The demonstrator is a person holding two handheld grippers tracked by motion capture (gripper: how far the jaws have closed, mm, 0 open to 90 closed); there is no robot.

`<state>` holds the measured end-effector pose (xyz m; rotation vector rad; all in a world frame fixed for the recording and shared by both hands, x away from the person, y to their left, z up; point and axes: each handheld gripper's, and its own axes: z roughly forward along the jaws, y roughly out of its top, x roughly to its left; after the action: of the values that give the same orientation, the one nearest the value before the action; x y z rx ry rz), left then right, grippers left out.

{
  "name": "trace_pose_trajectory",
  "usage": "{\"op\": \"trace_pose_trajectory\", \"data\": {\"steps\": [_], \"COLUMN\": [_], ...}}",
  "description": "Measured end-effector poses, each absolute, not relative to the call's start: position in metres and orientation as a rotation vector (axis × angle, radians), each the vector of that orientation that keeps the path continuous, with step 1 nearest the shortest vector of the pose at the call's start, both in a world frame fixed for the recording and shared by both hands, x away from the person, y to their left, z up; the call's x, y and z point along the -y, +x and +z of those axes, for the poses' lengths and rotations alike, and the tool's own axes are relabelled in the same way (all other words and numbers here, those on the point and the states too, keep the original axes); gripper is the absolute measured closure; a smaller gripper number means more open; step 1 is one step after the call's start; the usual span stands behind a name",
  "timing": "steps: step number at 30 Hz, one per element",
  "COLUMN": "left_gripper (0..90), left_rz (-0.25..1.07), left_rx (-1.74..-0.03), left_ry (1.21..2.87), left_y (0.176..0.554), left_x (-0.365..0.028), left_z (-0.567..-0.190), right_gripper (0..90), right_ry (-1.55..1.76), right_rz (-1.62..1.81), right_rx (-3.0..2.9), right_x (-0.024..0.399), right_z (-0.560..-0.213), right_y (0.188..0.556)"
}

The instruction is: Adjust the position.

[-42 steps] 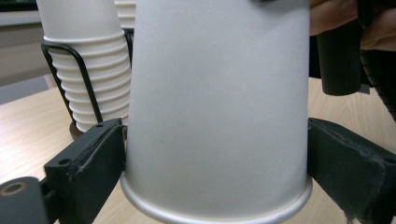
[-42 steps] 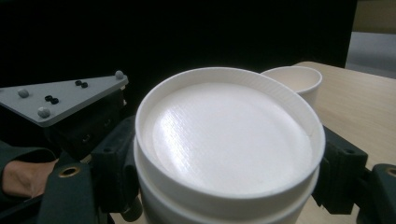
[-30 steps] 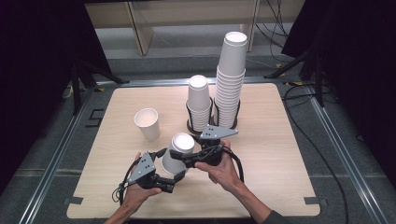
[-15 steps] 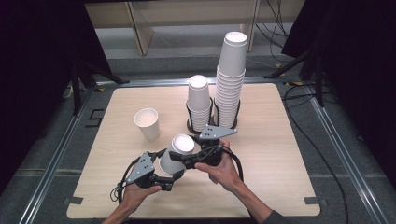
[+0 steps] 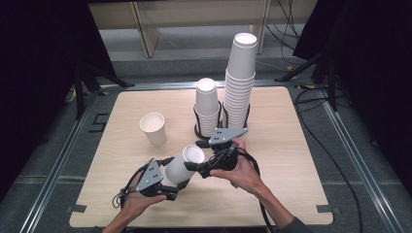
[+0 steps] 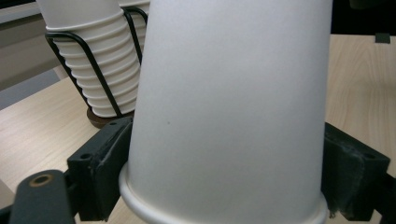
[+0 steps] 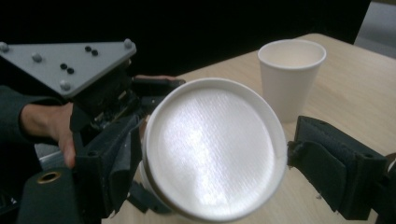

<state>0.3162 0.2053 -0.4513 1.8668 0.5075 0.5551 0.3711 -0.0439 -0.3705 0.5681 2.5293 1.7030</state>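
An upturned white paper cup (image 5: 179,168) hangs tilted above the table's near edge, held from both sides. My left gripper (image 5: 171,175) grips its wide end. In the left gripper view the black pads (image 6: 105,163) press the wall just above the rim, and these jaws have just been closing onto the cup (image 6: 229,102). My right gripper (image 5: 195,158) reaches in from the right at the narrow end. The right gripper view faces the cup's round base (image 7: 212,149), and both jaws of the right gripper (image 7: 215,163) sit against its edge.
One upright paper cup (image 5: 153,127) (image 7: 290,74) stands alone left of centre. A short cup stack (image 5: 207,104) (image 6: 88,60) and a tall cup stack (image 5: 240,82) sit in black wire holders at the back. The wooden table (image 5: 291,145) is ringed by a metal frame.
The left gripper's jaws have come in against the cup. The cup has tipped a little, its base now leaning toward the right gripper. Both hands have stayed put.
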Motion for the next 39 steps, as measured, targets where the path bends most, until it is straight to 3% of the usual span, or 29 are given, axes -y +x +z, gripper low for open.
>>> {"op": "trace_pose_trajectory", "data": {"steps": [14,25,39], "left_gripper": [14.0,10.7,13.8], "left_rz": [0.515,0.501,0.515], "left_rx": [-0.441,-0.406,-0.356], "left_ry": [1.963,1.969,1.965], "left_y": [0.3126,0.3141,0.3114], "left_x": [-0.2000,-0.2012,-0.1977], "left_z": [-0.4527,-0.4544,-0.4555], "right_gripper": [17.5,25.3,22.8], "right_ry": [0.467,0.482,0.454], "right_rz": [1.582,1.633,1.546], "right_rx": [-2.710,-2.750,-2.822], "right_x": [0.0384,0.0431,0.0414], "right_z": [-0.3757,-0.3790,-0.3800], "right_y": [0.3687,0.3736,0.3713]}}
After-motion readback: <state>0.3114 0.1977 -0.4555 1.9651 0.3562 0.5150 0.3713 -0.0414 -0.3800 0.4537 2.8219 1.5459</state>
